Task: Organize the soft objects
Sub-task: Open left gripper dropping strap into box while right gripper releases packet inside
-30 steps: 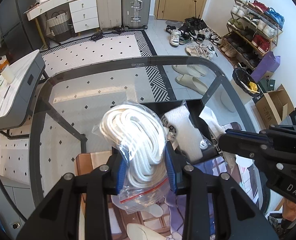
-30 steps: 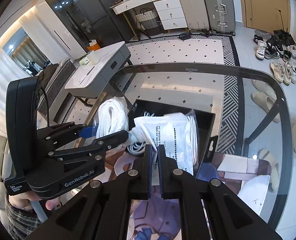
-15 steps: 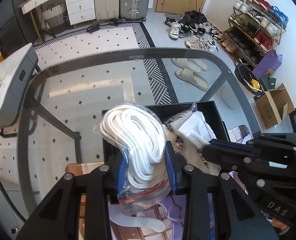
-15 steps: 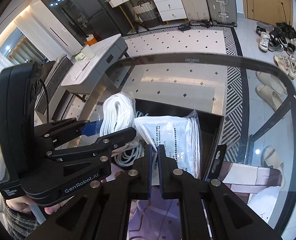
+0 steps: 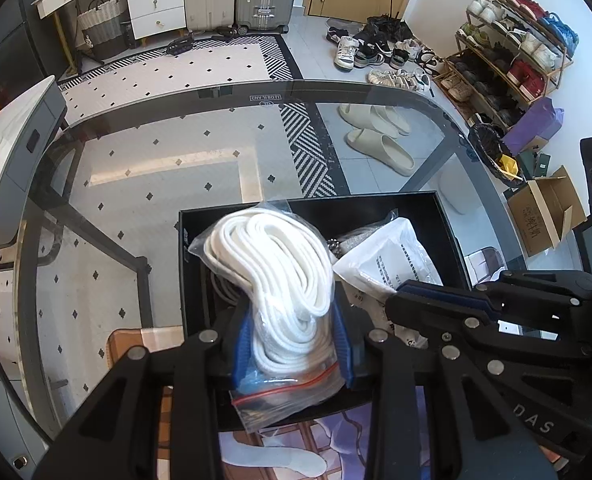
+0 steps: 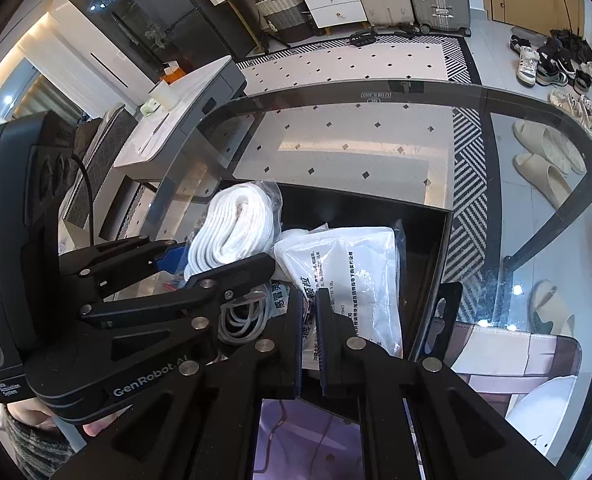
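Left gripper [image 5: 294, 334] clamped on zip bag of white rope [image 5: 280, 300], blue pads pressed against both sides, red zip seal hanging below the fingers. Bag upright over the near left part of black box [image 5: 447, 220] on glass table [image 5: 156, 168]. Right gripper [image 5: 399, 302] beside it, pinching white printed pouch [image 5: 391, 260] inside the box.

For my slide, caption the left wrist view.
Left tongs clamp a bagged white rope coil over the black box; right tongs hold a white packet alongside.
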Demonstrator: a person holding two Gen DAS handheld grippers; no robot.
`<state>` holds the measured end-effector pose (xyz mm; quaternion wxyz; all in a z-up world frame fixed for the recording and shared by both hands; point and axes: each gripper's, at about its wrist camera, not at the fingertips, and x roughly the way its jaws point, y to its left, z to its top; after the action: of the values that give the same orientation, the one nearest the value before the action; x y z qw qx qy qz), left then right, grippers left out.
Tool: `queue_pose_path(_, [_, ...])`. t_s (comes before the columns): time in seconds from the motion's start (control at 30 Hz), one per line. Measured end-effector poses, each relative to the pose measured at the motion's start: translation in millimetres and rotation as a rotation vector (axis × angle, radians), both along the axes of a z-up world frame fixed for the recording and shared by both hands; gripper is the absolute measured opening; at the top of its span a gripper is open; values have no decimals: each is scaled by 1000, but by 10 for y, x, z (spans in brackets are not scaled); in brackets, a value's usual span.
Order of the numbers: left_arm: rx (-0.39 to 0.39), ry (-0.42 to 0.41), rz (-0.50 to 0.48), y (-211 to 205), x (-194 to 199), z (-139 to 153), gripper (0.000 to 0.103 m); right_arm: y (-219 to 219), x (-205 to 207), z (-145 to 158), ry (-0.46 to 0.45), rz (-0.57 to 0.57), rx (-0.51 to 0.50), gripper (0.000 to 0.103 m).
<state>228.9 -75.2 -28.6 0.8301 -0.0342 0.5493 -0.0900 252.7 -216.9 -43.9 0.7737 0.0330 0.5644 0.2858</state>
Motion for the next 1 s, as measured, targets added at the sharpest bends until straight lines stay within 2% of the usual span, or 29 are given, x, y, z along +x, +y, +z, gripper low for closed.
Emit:
queue_pose_path(0.23, [4, 2, 3, -10, -16, -14, 38, -20, -10, -11, 3, 1, -3, 6])
queue_pose_path(0.27, [1, 2, 3, 3, -24, -6, 40, -27, -13, -8, 4, 2, 1, 9])
queue_pose_path(0.33, [2, 9, 13, 32, -33, -7, 51, -52, -11, -4, 4, 1, 3, 10])
queue_pose_path(0.4, [-5, 8, 23, 76, -49, 3, 52, -69, -28, 16, 0, -3, 2, 16])
queue_pose_path(0.53, [-12, 6, 33, 107, -73, 44, 58, -104, -79, 62, -9, -7, 1, 35])
queue_pose_path(0.67, [-3, -2, 29, 117, -119, 119, 60, -149, -112, 126, -19, -20, 7, 40])
queue_pose_path(0.8, [2, -22, 38, 155, -167, 209, 73, -202, -160, 238, -42, -34, 15, 50])
queue_pose_path(0.9, [1, -35, 38, 180, -208, 270, 76, -206, -200, 324, -52, -38, 15, 54])
queue_pose_path(0.97, [-4, -34, 39, 188, -226, 302, 77, -227, -238, 384, -65, -45, 16, 65])
queue_pose_path(1.0, [-6, -37, 38, 192, -244, 326, 77, -243, -259, 416, -77, -52, 9, 67])
